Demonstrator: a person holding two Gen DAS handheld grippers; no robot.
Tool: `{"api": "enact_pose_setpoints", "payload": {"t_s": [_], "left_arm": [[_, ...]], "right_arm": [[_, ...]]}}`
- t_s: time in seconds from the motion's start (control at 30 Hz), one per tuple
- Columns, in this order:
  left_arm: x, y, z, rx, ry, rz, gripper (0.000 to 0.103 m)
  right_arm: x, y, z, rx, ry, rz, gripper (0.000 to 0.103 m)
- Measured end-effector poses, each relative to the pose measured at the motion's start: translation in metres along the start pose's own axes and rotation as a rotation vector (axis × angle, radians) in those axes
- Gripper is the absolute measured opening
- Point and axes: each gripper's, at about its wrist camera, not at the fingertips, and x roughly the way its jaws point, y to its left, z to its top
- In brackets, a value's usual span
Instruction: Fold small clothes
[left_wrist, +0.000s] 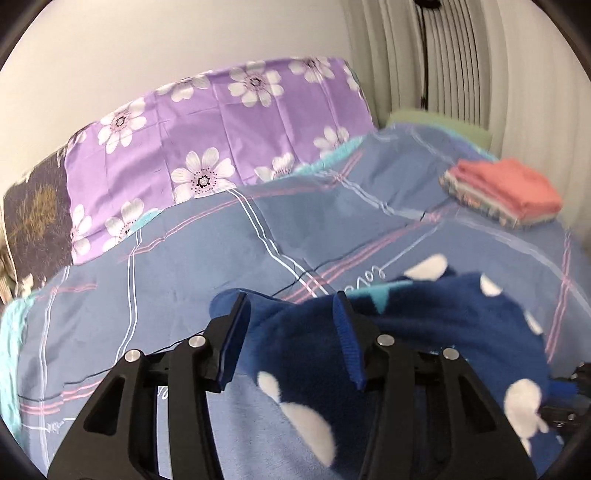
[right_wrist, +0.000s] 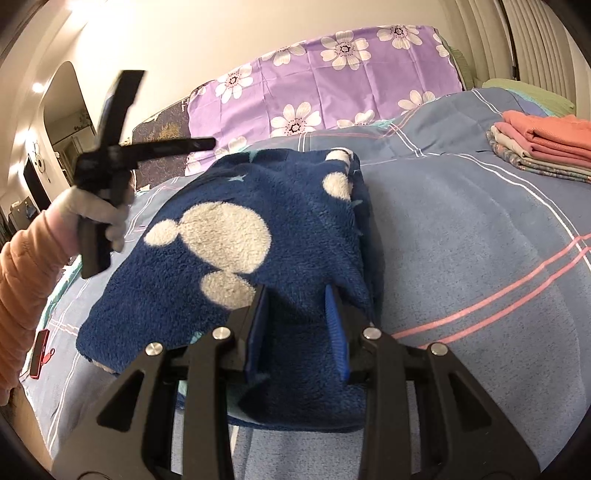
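1. Fleece garment (right_wrist: 258, 236), dark blue with white blobs and small teal stars, lies folded on the bed (right_wrist: 461, 258), on the blue plaid cover, left of the bed's middle in the right wrist view.
2. In the left wrist view the same fleece (left_wrist: 424, 332) fills the lower right; its far side is blurred and its lower edge is cut off by the frame.
3. The right gripper (right_wrist: 297, 328) has its jaws spread, with the near corner of the fleece lying between the blue pads (right_wrist: 338, 325). The pads do not press the cloth, so the grip reads as released.
4. The left gripper (left_wrist: 291, 339) also stands spread apart. Fleece shows between and behind its fingers, but whether the pads touch it cannot be told.
5. Seen from the right wrist camera, the left gripper (right_wrist: 147, 122) is raised above the bed's left edge in a gloved hand (right_wrist: 96, 210), smeared by blur.
6. A stack of folded clothes (right_wrist: 546, 144), coral on top, sits well apart at the bed's far right; its right end is cut off in the right wrist view.
7. A purple flowered pillow (left_wrist: 221, 136) stands along the wall behind.
8. A small red object (right_wrist: 38, 352) lies near the bed's left edge, too small to identify.
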Motion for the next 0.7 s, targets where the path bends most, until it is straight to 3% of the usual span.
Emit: {"api": "enact_pose_setpoints", "payload": {"t_s": [0.1, 0.13, 0.2, 0.27, 0.37, 0.47, 0.6, 0.7], "left_arm": [[0.009, 0.001, -0.011, -0.032, 0.027, -0.092, 0.048], [0.025, -0.013, -0.024, 0.016, 0.088, -0.101, 0.046], [0.052, -0.037, -0.052, 0.114, 0.117, -0.028, 0.044], [0.056, -0.028, -0.051, 0.010, 0.122, -0.068, 0.043], [0.056, -0.032, -0.047, 0.051, 0.141, -0.047, 0.043], [0.037, -0.037, -0.040, 0.077, 0.112, 0.009, 0.043], [-0.023, -0.037, -0.042, 0.007, -0.004, -0.114, 0.046], [-0.068, -0.053, -0.062, 0.067, -0.068, -0.128, 0.061]], "right_arm": [[0.000, 0.000, 0.000, 0.001, 0.000, 0.001, 0.032], [0.000, 0.000, 0.000, 0.001, 0.000, 0.001, 0.032], [0.000, 0.001, 0.000, 0.000, 0.001, 0.005, 0.032], [0.001, 0.003, 0.001, -0.004, -0.001, -0.001, 0.032], [0.000, 0.003, 0.001, 0.003, 0.000, 0.004, 0.032], [0.000, 0.004, 0.001, 0.005, 0.002, 0.006, 0.032], [0.000, 0.002, 0.001, 0.019, 0.003, 0.017, 0.032], [0.000, -0.001, 0.001, 0.030, 0.002, 0.029, 0.032]]}}
